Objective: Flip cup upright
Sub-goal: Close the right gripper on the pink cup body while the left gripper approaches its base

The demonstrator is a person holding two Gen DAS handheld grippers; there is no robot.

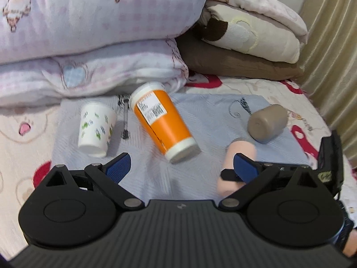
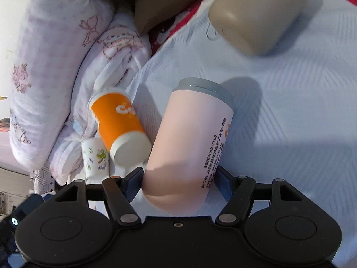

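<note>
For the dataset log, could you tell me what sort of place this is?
Most likely a bedroom, working on a bed: folded quilts are stacked behind, a printed bedsheet lies underneath, and a curtain hangs at the right.

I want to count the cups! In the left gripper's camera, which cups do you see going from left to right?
White paper cup → orange cup → pink cup → brown cup.

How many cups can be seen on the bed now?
4: white printed cup at the left, orange cup lying in the middle, brown cup at the right, pink cup in the right tool.
</note>
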